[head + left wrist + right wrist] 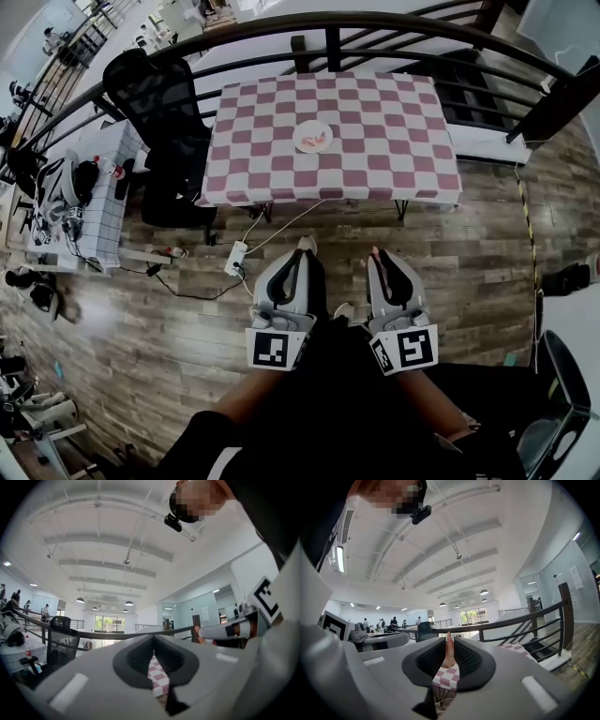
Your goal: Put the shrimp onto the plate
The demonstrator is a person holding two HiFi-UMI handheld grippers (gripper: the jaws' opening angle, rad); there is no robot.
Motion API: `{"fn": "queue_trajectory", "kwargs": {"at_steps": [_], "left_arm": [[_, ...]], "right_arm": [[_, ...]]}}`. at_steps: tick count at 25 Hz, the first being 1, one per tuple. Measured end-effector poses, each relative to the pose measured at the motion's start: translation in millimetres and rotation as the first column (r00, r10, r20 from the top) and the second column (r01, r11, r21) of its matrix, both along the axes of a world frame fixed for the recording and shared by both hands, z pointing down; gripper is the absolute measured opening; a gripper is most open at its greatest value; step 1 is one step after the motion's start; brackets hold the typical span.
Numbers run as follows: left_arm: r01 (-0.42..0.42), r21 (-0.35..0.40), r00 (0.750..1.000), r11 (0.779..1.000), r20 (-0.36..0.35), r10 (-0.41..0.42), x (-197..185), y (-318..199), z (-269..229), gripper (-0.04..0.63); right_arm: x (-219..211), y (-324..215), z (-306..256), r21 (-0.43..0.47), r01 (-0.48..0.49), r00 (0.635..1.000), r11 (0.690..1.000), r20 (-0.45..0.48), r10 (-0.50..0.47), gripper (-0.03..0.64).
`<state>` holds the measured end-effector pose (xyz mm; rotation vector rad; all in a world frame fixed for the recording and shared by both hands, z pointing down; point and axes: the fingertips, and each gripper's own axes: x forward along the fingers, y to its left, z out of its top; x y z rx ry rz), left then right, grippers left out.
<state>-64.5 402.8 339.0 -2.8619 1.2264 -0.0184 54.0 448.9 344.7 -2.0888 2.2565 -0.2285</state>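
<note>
Two handheld grippers near the person's body, with a checkered table far ahead.

The right gripper [377, 258] is clamped on a pink shrimp [449, 648], whose long axis runs along the jaws and pokes past their tips. The left gripper [303, 251] is closed on nothing. The plate [299, 139] sits well apart on the table [394, 155], ahead and slightly left of the shrimp, and already has pink pieces on it.

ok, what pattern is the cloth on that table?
Pink-and-white checked tablecloth; it shows best in the head view.
</note>
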Motion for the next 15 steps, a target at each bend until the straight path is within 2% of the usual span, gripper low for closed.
{"fn": "queue_trajectory", "kwargs": {"at_steps": [7,12,15], "left_arm": [[-0.037,0.000,0.999,0.999,0.003,0.037,16.5,-15.2,-0.3,0.008],[-0.040,0.005,0.999,0.999,-0.020,0.040,24.3,-36.6,-1.2,0.008],[-0.037,-0.018,0.999,0.999,-0.028,0.036,26.5,-49.3,4.1,0.008]], "right_arm": [[9.7,-12.1,4.1,-0.022,-0.012,1.000,1.000,-0.017,0.011,0.055],[14.6,-30.3,7.6,-0.044,-0.008,1.000,0.999,-0.021,0.007,0.055],[14.8,-42.9,10.6,-0.054,-0.005,1.000,0.999,-0.028,0.004,0.055]]}}
